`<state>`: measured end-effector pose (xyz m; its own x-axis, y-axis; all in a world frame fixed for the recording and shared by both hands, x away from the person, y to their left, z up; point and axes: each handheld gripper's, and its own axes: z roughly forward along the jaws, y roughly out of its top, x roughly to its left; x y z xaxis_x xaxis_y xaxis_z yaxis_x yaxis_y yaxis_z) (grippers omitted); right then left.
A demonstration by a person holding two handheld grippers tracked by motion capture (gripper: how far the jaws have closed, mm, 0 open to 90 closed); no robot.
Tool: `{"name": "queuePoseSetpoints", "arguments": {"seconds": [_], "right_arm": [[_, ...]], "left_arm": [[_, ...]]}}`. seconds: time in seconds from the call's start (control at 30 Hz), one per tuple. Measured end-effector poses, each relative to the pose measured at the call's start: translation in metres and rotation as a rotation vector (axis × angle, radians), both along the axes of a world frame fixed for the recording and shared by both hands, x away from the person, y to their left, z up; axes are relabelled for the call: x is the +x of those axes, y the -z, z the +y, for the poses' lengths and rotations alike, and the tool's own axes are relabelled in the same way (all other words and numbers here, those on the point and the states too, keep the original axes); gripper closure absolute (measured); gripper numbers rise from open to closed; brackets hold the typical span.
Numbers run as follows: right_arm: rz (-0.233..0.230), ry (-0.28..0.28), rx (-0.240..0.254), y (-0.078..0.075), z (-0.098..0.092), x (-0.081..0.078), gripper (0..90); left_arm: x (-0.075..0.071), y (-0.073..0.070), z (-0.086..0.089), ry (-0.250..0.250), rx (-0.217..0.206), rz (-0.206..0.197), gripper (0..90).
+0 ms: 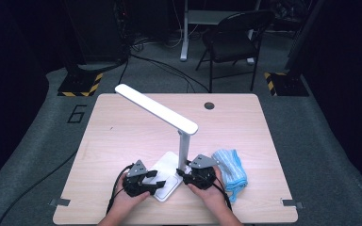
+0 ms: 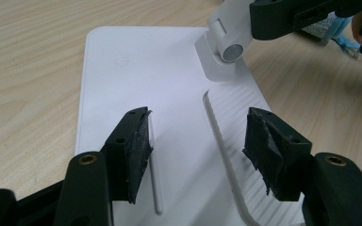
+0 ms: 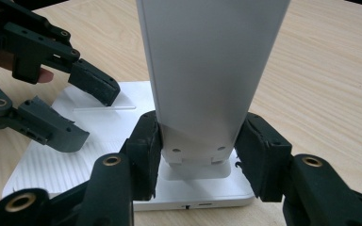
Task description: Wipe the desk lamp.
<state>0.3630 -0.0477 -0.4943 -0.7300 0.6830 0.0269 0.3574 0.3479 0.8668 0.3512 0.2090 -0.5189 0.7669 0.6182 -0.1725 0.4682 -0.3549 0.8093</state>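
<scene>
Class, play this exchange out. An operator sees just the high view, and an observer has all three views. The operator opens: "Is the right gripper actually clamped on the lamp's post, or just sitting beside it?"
Observer: Clamped. In the right gripper view, the right gripper has a pad pressed against each side of the lamp post, near its foot.
Operator: And the left gripper, is it holding anything?
Observer: No. The left gripper is open, with its jaws spread over the white base and nothing between the pads.
Operator: What lies under those jaws?
Observer: A curved groove in the base, running along a finely ribbed patch.
</scene>
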Motion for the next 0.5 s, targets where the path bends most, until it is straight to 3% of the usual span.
{"name": "queuePoseSetpoints", "arguments": {"seconds": [0.33, 0.5], "right_arm": [[0.02, -0.001, -0.008, -0.0021, -0.0025, -0.0009, 51.5], [0.013, -0.005, -0.009, -0.0102, -0.0107, -0.0063, 49.6]], "left_arm": [[-0.0014, 0.0027, -0.0024, 0.0, 0.003, -0.029, 36.6], [-0.0029, 0.0033, -0.0029, 0.012, 0.011, -0.037, 34.7]]}}
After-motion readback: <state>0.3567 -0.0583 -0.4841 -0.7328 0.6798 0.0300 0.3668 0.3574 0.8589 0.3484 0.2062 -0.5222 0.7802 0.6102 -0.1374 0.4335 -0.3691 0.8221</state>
